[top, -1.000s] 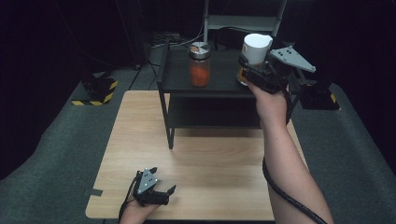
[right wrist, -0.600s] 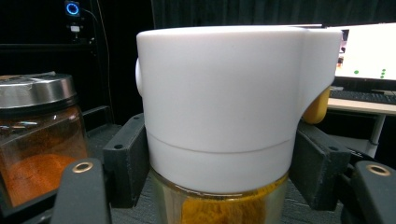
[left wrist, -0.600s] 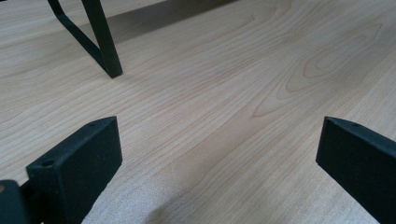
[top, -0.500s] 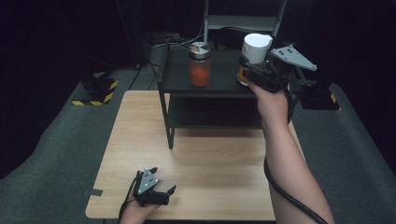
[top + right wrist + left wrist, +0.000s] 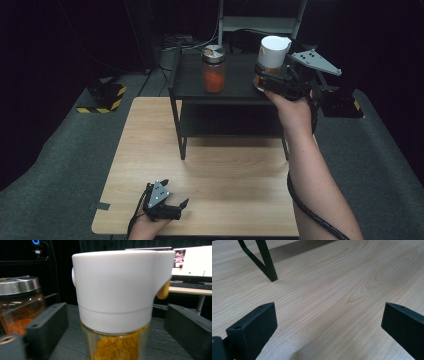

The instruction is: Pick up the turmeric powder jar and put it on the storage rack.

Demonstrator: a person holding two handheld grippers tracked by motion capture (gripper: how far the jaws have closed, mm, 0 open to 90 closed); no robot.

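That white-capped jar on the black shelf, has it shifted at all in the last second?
No. The white-capped jar stands at the same spot on the black shelf, equally far right of the orange jar, between the right gripper jaws, which have just opened.

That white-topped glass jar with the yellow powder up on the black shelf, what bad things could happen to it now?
1. The right tongs have just been opening; their black pads stand apart from the white-capped glass jar of yellow powder, so it is let go. A bump on the way out might tip it.
2. In the high view it stands near the front right edge of the black metal shelf, so it could fall off.
3. The steel-lidded glass jar of orange powder stands close by and might get knocked.
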